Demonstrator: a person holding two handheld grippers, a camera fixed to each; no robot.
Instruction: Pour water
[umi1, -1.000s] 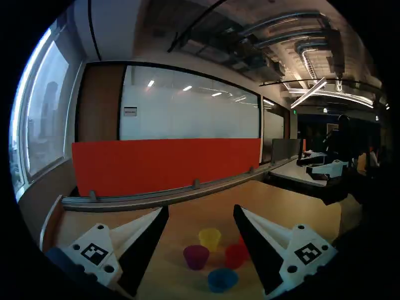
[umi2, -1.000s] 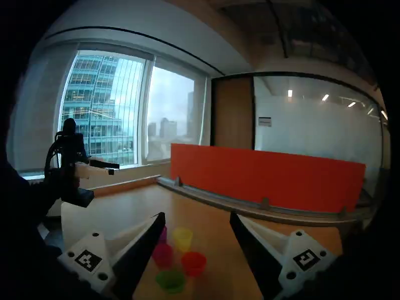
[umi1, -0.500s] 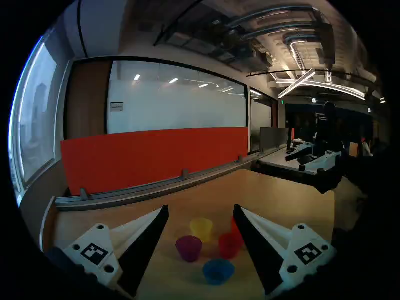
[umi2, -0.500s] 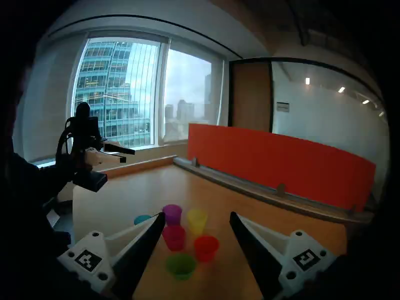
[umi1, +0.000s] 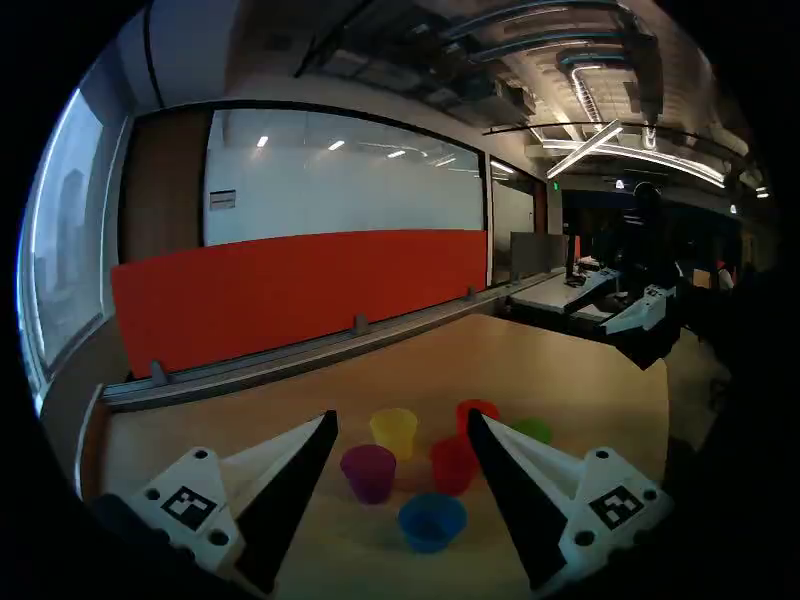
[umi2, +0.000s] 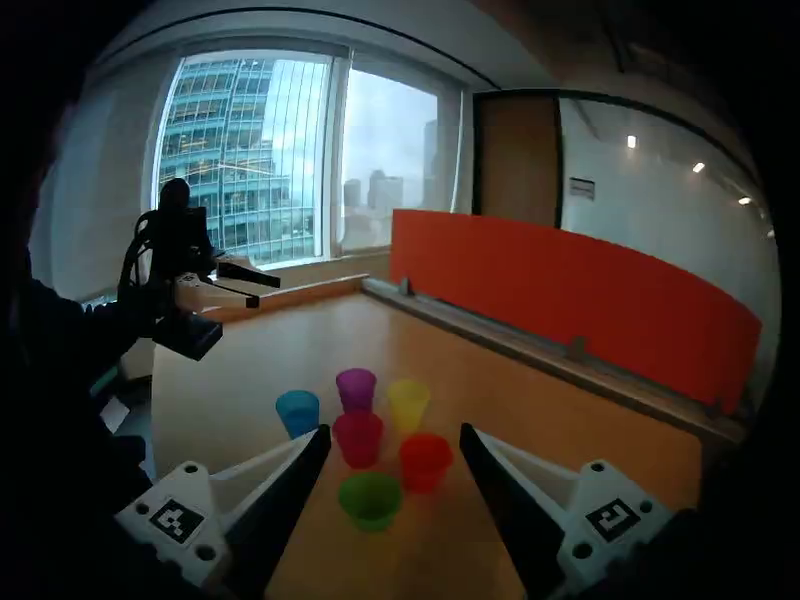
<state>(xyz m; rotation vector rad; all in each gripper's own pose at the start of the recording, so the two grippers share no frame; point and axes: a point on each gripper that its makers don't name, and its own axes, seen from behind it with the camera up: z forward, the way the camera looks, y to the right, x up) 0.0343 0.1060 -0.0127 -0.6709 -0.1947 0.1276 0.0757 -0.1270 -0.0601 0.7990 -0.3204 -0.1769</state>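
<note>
Six small plastic cups stand clustered on a wooden table (umi1: 560, 380). In the left gripper view I see yellow (umi1: 394, 430), purple (umi1: 368, 472), two red ones (umi1: 452, 463) (umi1: 477, 410), green (umi1: 531, 430) and blue (umi1: 431, 520). The right gripper view has blue (umi2: 298, 412), purple (umi2: 356, 388), yellow (umi2: 408, 402), magenta (umi2: 358, 438), red (umi2: 425, 461) and green (umi2: 370, 499). My left gripper (umi1: 400, 414) hangs open above and short of the cluster. My right gripper (umi2: 394, 428) is open too, facing the cups from another side. Neither touches a cup. I cannot make out water in any of them.
An orange partition (umi1: 300, 285) on a metal rail runs along the table's far edge. Tall windows (umi2: 250, 160) fill one wall. The right gripper (umi1: 612, 305), held in a hand, shows across the table, and the left gripper (umi2: 240, 285) shows at the table's left end.
Both views have shifted so the cups sit higher and more of them show. Green and a second red cup appeared in the left view, blue and purple in the right. Both grippers stayed open.
</note>
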